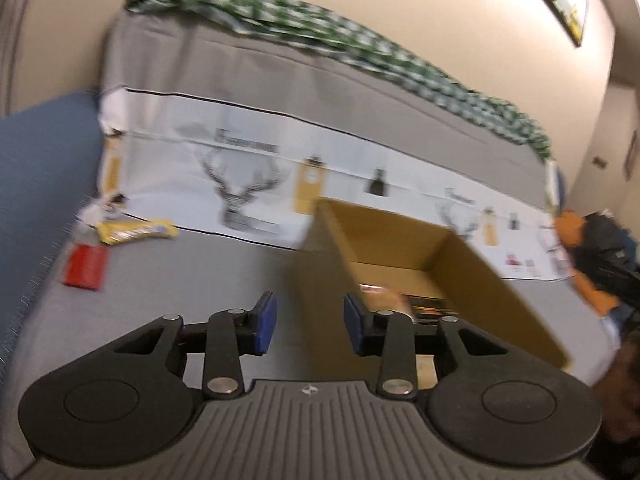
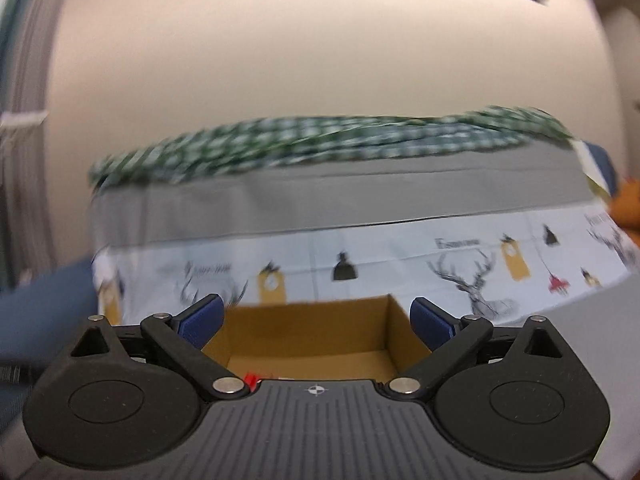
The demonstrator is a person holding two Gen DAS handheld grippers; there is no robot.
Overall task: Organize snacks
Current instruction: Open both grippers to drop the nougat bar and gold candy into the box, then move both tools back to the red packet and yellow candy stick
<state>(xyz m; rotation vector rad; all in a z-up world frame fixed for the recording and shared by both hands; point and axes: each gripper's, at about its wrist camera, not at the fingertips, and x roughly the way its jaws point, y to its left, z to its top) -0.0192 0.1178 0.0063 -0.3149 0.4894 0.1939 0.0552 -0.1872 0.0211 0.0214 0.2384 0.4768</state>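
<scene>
Hovering at the box mid-bed, both grippers are empty, left jaws narrow, right jaws wide; next, fetch the yellow snack near the bed's left edge.

Snacks in the cardboard box (motion-blurred) cannot be identified.

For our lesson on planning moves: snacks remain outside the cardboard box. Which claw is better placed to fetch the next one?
Left. Its view shows the yellow snack packet and red packet on the grey surface, with the left claw empty. The right claw faces only the cardboard box.
</scene>
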